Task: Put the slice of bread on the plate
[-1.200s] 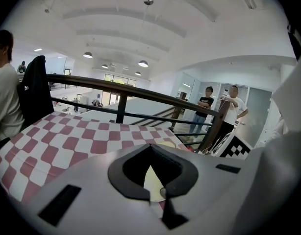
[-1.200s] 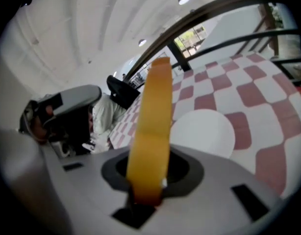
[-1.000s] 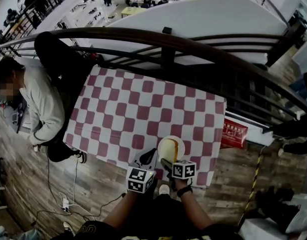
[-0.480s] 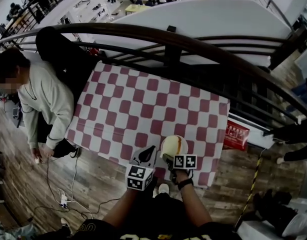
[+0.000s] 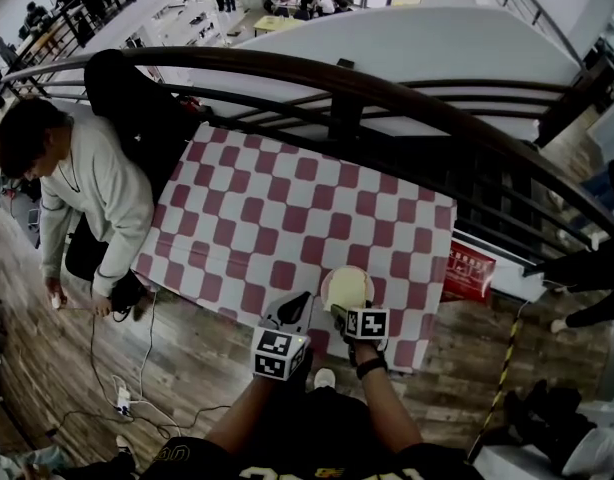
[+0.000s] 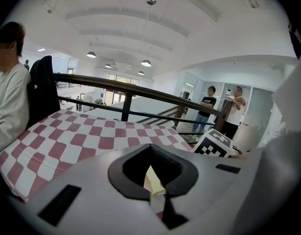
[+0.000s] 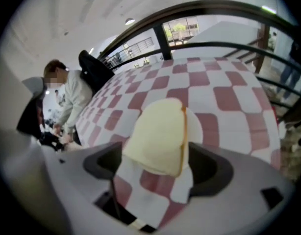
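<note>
A pale slice of bread (image 5: 349, 286) with a brown crust lies on a white plate (image 5: 327, 280) near the front edge of the red-and-white checked table (image 5: 287, 208). My right gripper (image 5: 345, 316) hovers just behind the plate, pointing steeply down. Its jaws are opening and stand wide. In the right gripper view the bread (image 7: 158, 136) rests on the plate (image 7: 193, 126) between and just beyond the right gripper (image 7: 158, 168), and neither pad touches it. My left gripper (image 5: 295, 310) waits to the plate's left, shut and empty; the left gripper (image 6: 153, 180) shows only a thin slit.
A person in a light top (image 5: 87, 188) bends over at the table's left side. A dark curved railing (image 5: 387, 93) runs behind the table. A red box (image 5: 469, 268) sits off the table's right edge. Two people (image 6: 209, 106) stand beyond the railing.
My right gripper tipped down toward the plate and its jaws spread, leaving the bread lying on the plate. The person at the left has shifted and reaches toward the floor. The left gripper stayed put.
</note>
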A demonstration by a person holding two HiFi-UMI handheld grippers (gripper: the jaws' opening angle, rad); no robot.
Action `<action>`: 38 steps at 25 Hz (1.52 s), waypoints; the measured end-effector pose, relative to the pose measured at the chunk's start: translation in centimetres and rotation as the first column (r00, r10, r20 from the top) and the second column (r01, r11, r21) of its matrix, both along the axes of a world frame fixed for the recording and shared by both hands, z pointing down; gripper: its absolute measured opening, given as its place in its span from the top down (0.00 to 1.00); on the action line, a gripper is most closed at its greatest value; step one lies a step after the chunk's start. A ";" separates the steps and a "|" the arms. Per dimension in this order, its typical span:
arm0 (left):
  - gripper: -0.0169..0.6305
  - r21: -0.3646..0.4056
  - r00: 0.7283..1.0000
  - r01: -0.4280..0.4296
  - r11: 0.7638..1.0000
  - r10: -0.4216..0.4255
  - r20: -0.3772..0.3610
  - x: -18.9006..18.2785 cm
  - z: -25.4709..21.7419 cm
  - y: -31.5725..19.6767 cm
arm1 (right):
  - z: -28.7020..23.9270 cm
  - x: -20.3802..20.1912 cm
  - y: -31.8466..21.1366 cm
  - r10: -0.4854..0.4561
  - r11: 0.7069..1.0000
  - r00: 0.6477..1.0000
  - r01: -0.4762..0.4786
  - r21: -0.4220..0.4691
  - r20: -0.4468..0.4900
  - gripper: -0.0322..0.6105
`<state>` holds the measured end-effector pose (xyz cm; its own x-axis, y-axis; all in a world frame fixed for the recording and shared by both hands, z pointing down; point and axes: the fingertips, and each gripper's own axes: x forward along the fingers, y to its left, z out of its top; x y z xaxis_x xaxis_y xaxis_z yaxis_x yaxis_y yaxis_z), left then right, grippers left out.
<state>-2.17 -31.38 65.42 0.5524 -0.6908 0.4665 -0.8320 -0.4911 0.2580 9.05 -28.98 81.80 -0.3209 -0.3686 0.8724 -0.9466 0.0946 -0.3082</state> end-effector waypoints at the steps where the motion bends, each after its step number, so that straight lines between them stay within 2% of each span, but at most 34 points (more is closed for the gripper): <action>1: 0.95 0.005 1.000 -0.003 1.000 0.003 0.001 0.2 0.0 0.1 | -0.3 0.7 -0.1 -0.001 1.000 0.999 0.001 0.017 -0.033 0.30; 4: 0.95 0.010 1.000 -0.012 1.000 0.012 0.004 0.9 -0.2 0.5 | -1.2 2.3 -0.3 0.001 0.999 0.998 0.003 0.054 -0.065 0.29; 10: 0.95 0.024 1.000 -0.019 1.000 0.019 0.001 1.8 -0.8 1.5 | -4.7 2.7 -0.6 -0.009 0.980 1.000 0.014 0.200 -0.025 0.29; 19: 0.95 0.087 0.999 0.021 0.996 -0.019 -0.027 1.5 -3.5 2.5 | -12.9 1.1 -0.1 -0.061 0.885 0.997 0.036 0.464 0.039 0.30; 21: 0.95 0.107 0.999 0.030 0.994 -0.026 -0.034 1.4 -4.3 2.8 | -14.6 0.9 0.3 -0.074 0.864 0.996 0.043 0.502 0.041 0.34; 22: 0.95 0.116 0.999 0.034 0.993 -0.030 -0.037 1.4 -4.7 2.9 | -15.6 0.9 0.4 -0.077 0.851 0.996 0.044 0.523 0.042 0.40; 26: 0.95 0.166 0.998 0.043 0.985 -0.035 -0.047 1.4 -6.9 3.3 | -20.4 0.8 1.2 -0.089 0.773 0.995 0.040 0.633 0.046 0.65; 29: 0.95 0.217 0.998 0.043 0.975 -0.033 -0.051 1.7 -9.1 3.6 | -24.2 0.5 1.9 -0.111 0.699 0.993 0.061 0.712 0.024 0.77; 34: 0.95 0.295 0.997 0.035 0.955 -0.013 -0.079 2.7 -12.6 4.2 | -29.5 0.2 3.0 -0.121 0.584 0.993 0.073 0.809 -0.002 0.91; 38: 0.95 0.355 0.996 0.024 0.935 0.007 -0.087 3.3 -15.1 5.2 | -31.6 0.0 4.0 -0.101 0.527 0.994 0.090 0.845 -0.043 0.93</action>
<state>1.10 -26.17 50.36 0.5725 -0.8076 0.1412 -0.8192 -0.5567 0.1378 9.03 -25.00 50.16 -0.4073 -0.8978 0.1674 -0.9129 0.4059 -0.0439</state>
